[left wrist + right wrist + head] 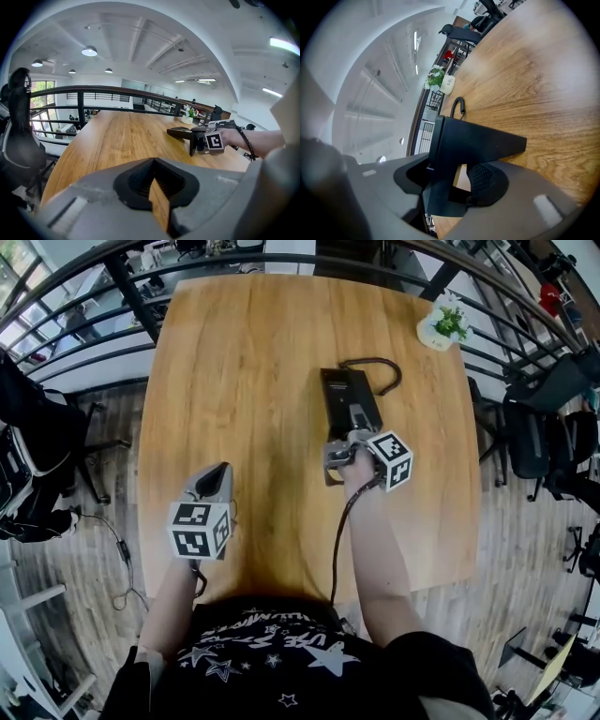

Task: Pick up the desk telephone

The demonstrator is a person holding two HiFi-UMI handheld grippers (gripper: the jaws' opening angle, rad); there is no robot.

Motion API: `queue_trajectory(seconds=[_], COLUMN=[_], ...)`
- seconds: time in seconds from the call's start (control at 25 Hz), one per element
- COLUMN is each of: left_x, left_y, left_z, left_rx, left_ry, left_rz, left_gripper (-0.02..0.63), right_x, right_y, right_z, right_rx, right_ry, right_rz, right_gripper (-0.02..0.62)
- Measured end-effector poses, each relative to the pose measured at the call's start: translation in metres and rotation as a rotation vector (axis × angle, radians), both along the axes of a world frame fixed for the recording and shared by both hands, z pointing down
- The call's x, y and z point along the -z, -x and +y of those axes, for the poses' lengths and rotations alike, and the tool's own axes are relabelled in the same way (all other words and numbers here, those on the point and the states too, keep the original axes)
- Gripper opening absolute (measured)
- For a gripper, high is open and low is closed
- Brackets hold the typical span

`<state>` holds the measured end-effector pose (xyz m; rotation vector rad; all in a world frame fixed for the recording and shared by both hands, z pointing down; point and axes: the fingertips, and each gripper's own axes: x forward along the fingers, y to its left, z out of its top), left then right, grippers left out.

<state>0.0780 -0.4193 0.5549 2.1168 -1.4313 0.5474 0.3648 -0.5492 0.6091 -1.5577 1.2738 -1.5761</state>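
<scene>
Because the right gripper (339, 456) covers it, the near end of the flat black plastic desk telephone (349, 399) is hidden in the head view. The rest of the telephone lies flat on the big light-brown wooden bench (244, 371) and points straight away from that gripper's tips. Its buttons are too dark to make out, and I cannot tell the handset from the body.

In the right gripper view the telephone's edge stands between the two jaws, which are partly wide. One jaw is right at the telephone. A thin strip of wood shows between the telephone and the other pad, so it is not squeezed.

The left gripper (219, 474) hangs over bare wood, well to the left of the right gripper. Its jaws are close together with only a thin slit, and nothing is in them.

Count: one telephone, one curly black cord (380, 367) past the telephone's far end, two grippers, and one small white pot of green leaves (442, 324) far beyond the right gripper at the bench corner.
</scene>
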Motion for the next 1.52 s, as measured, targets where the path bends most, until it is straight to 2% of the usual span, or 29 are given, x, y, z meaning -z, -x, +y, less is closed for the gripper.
queue_trajectory(seconds=[0.24,0.48,0.76,1.2,1.52], left_x=[0.001,0.001,0.001,0.016,0.033], left_y=[0.003,0.004,0.005,0.010,0.048], left_z=[0.001,0.001,0.007,0.040,0.083], left_rx=[-0.003,-0.014,-0.040,-0.136,-0.193], left_ry=[0.001,0.004,0.012,-0.035,-0.073], left_rz=[-0.004,-0.010,0.009,0.041,0.054], left_gripper=[0.002,0.002,0.002,0.002,0.002], right_x=[0.003,0.013,0.027,0.082,0.108], right_y=[-0.001,0.001,0.008,0.031,0.070], right_z=[0.001,0.002,0.023,0.098,0.166], right_rx=[0.007,0.079,0.105,0.083,0.044], right_ry=[-0.025,-0.056,-0.111,-0.207,-0.248], right_rz=[0.003,0.079,0.059,0.035,0.014], right_gripper=[0.204,0.195,0.189,0.187,0.188])
